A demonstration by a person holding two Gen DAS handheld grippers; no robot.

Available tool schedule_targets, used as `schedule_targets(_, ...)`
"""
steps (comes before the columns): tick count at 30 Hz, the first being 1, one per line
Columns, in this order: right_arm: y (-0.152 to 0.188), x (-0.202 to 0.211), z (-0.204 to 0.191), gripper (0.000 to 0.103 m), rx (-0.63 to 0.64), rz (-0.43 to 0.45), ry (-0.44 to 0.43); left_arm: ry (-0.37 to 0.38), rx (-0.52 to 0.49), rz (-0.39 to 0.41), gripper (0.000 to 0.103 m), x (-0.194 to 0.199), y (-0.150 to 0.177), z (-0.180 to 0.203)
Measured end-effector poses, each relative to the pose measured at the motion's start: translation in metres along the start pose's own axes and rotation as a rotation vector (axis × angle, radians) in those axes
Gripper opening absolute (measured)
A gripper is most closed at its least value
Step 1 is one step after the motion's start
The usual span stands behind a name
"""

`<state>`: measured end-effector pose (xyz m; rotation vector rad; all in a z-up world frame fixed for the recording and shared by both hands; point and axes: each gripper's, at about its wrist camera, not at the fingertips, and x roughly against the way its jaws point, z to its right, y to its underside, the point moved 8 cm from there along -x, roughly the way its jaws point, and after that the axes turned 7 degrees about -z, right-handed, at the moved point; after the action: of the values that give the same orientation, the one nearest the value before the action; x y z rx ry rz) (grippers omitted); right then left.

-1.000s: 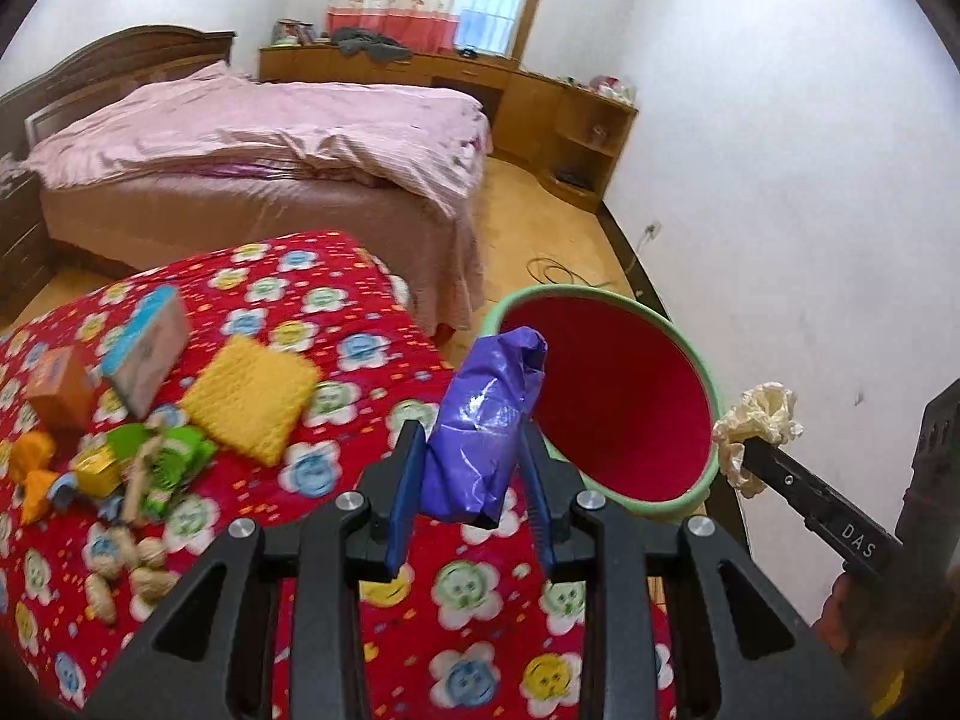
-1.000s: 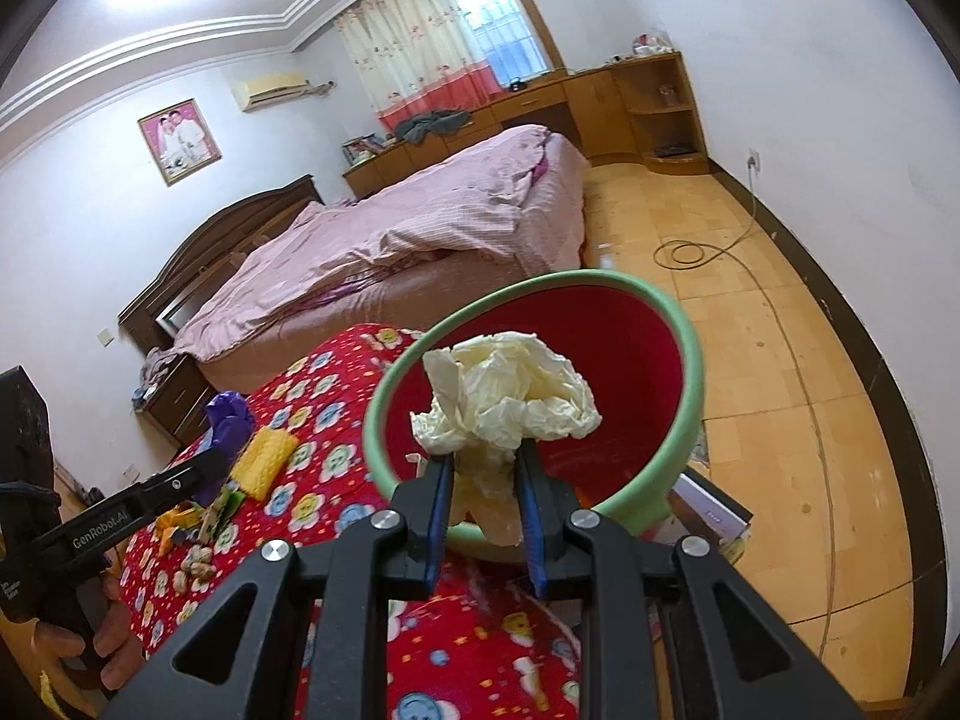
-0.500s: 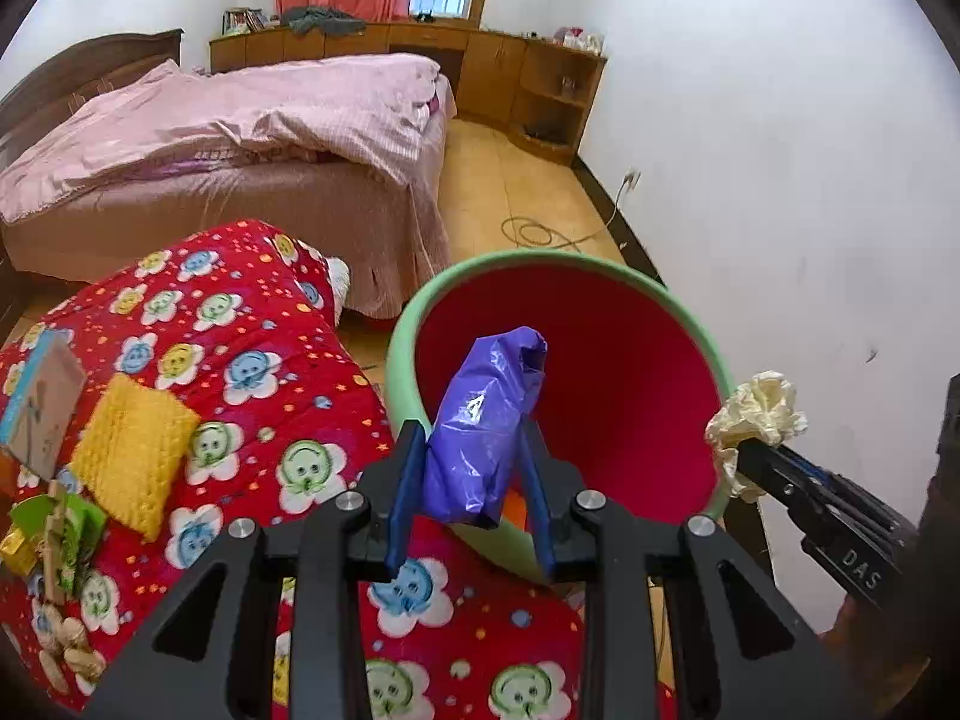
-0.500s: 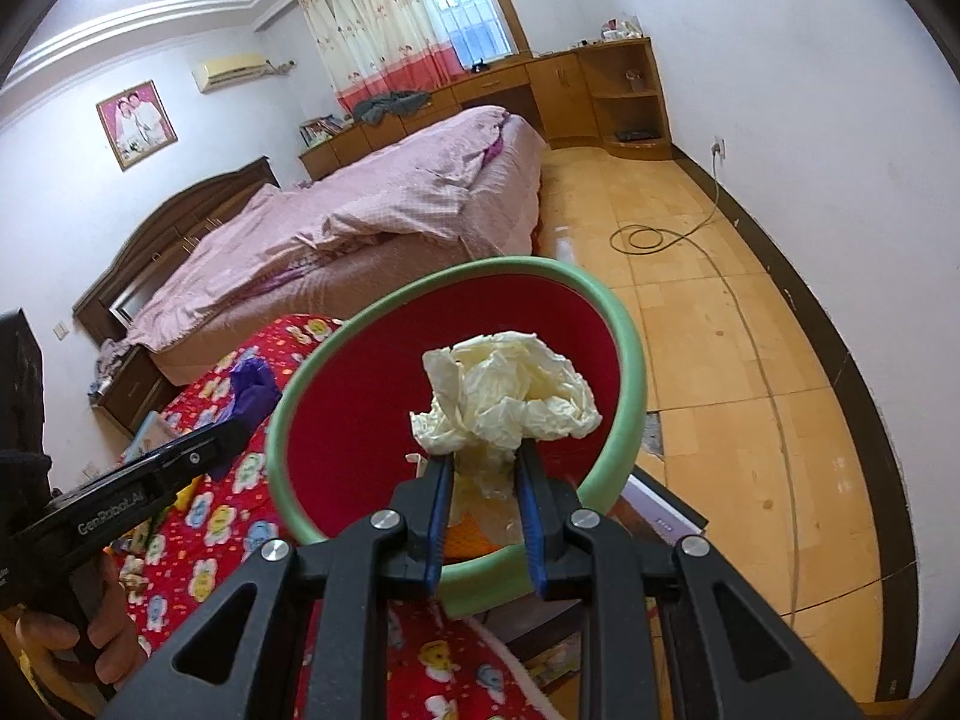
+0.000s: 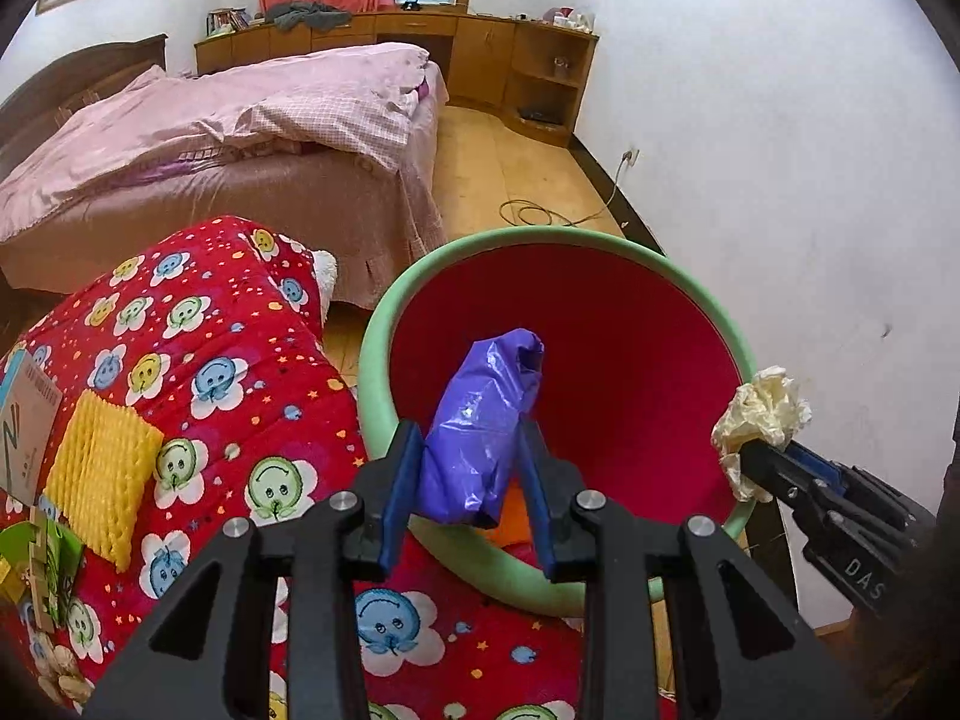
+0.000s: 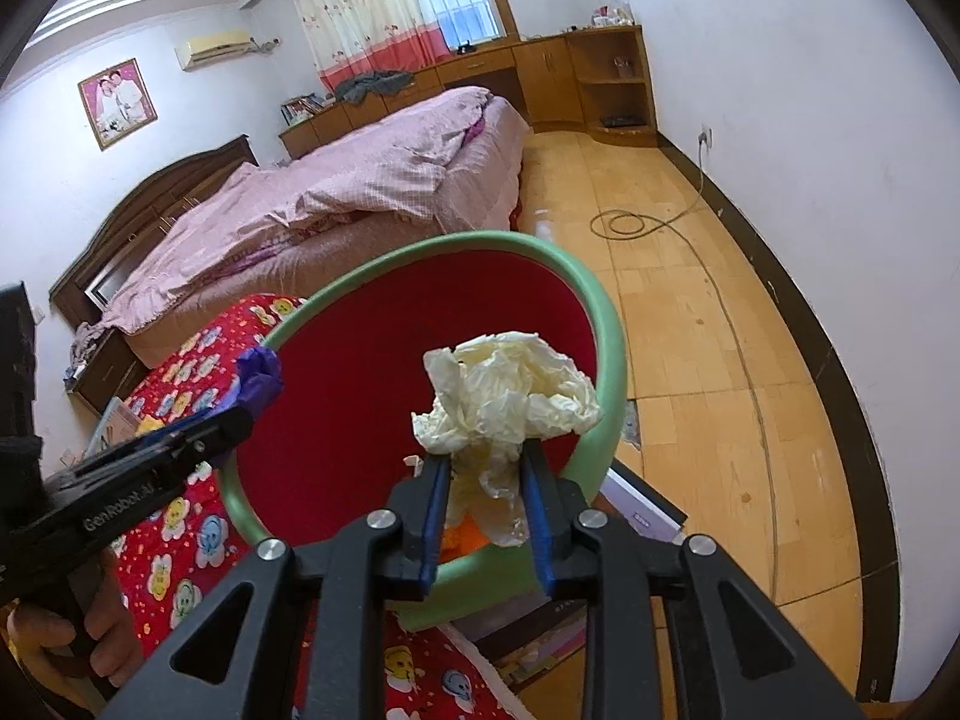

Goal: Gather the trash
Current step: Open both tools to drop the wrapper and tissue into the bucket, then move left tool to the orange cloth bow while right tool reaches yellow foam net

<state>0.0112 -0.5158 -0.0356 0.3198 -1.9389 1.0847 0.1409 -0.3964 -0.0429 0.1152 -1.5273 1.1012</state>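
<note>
Left gripper [image 5: 468, 468]: moved off the red quilt [image 5: 198, 372] to stand over the mouth of the green-rimmed bin [image 5: 678, 276], carrying the purple bag [image 5: 480, 426] with it; the bag came to hang above the red interior.

Right gripper [image 6: 485, 501]: moved closer over the bin, which came to fill more of its view. Jaws had just been opening; the crumpled cream paper [image 6: 510, 396] sat between them, looser at its lower end.

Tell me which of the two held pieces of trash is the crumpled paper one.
The cream paper wad in the right gripper, above the green-rimmed bin. The left gripper grips a purple plastic bag, smooth and glossy instead.
</note>
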Motion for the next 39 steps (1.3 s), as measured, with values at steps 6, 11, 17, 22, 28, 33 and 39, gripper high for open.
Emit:
schedule_targets(6, 0.003, -0.001, 0.001, 0.04, -0.007, -0.011, 0.007, -0.003, 0.006, -0.006, 0.052, 0.0, -0.001, 0.002)
schedule_targets(11, 0.002, 0.0, -0.001, 0.049, -0.007, -0.006, -0.003, -0.003, 0.013, 0.002, 0.052, 0.003, -0.003, 0.001)
schedule_targets(17, 0.001, 0.007, -0.006, 0.058, -0.001, 0.011, -0.012, -0.005, 0.034, 0.016, 0.052, 0.015, -0.002, -0.007)
schedule_targets(22, 0.001, 0.014, -0.011, 0.06, 0.009, 0.025, -0.015, -0.01, 0.055, 0.022, 0.052, 0.026, 0.002, -0.013)
schedule_targets(28, 0.001, 0.026, -0.02, 0.063, 0.023, 0.045, -0.025, -0.019, 0.086, 0.036, 0.052, 0.043, 0.009, -0.025)
schedule_targets(33, 0.002, 0.036, -0.032, 0.067, 0.041, 0.062, -0.033, -0.032, 0.109, 0.052, 0.052, 0.061, 0.018, -0.037)
schedule_targets(39, 0.005, 0.047, -0.051, 0.069, 0.065, 0.08, -0.055, -0.072, 0.147, 0.069, 0.052, 0.082, 0.03, -0.058)
